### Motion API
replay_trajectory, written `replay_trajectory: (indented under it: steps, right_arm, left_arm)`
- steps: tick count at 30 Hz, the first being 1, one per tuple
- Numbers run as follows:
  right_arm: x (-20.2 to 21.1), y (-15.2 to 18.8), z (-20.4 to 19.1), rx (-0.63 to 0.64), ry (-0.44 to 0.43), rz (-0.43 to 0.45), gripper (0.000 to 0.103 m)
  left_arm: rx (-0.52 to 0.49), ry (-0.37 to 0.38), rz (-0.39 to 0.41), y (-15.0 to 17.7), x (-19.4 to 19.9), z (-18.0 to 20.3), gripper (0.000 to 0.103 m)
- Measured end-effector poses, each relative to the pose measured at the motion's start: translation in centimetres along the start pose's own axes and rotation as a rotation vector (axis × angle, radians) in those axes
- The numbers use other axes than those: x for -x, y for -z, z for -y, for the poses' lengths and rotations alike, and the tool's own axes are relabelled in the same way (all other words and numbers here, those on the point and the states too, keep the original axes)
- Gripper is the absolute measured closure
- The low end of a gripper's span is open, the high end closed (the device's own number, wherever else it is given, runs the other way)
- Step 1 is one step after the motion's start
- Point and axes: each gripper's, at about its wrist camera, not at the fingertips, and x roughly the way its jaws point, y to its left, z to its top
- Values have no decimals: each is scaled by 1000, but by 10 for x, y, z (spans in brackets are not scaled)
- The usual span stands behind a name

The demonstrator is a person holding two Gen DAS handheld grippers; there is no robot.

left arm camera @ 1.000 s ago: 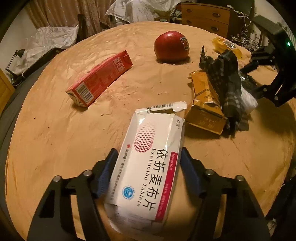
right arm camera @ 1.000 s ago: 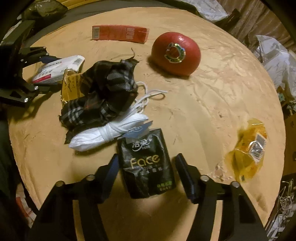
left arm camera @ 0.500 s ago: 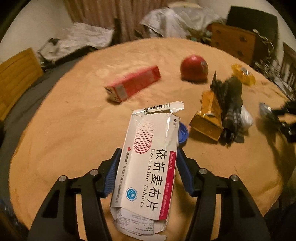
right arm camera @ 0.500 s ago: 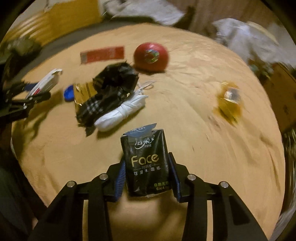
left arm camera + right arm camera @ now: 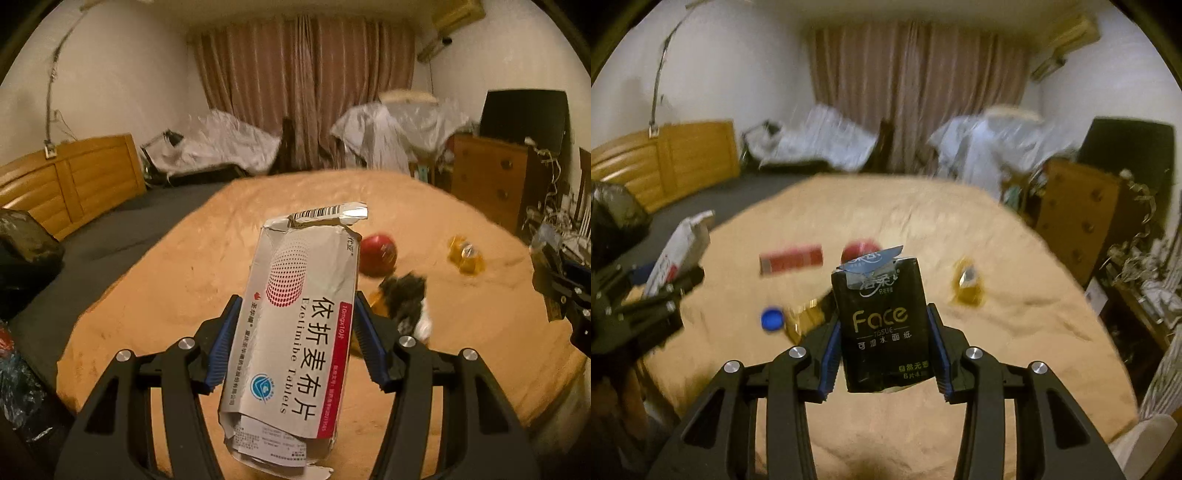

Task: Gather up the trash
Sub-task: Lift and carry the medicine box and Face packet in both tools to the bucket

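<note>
My left gripper point(image 5: 297, 341) is shut on a torn white medicine box point(image 5: 299, 321), held well above the tan bed cover point(image 5: 155, 295). My right gripper point(image 5: 884, 349) is shut on a black tissue pack point(image 5: 882, 328), also lifted. In the right wrist view the left gripper point(image 5: 639, 306) with the box point(image 5: 683, 247) shows at the left. On the cover lie a red carton point(image 5: 790, 263), a blue cap point(image 5: 772, 318), a yellow wrapper point(image 5: 967, 286), a gold packet point(image 5: 805, 321) and a red ball point(image 5: 378, 253).
A dark checked cloth with a white bundle point(image 5: 406, 299) lies beside the ball. A wooden headboard point(image 5: 70, 181) stands at the left, a dresser point(image 5: 491, 177) at the right. A black bag point(image 5: 26, 243) sits at the far left. Curtains hang at the back.
Both grippers closed on their items and rose from the cover, tilting up so the room now shows. The box and tissue pack left the surface with them.
</note>
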Motion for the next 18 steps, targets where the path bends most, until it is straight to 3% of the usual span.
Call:
replay_trajectory:
  steps: [5, 18]
  right_arm:
    - [37, -6, -7, -6, 51, 87, 59]
    - [70, -9, 2, -33, 67, 104, 59]
  left_arm:
    - [-2, 7, 68, -6, 32, 20, 45]
    - [-19, 35, 85, -17, 48, 36, 45]
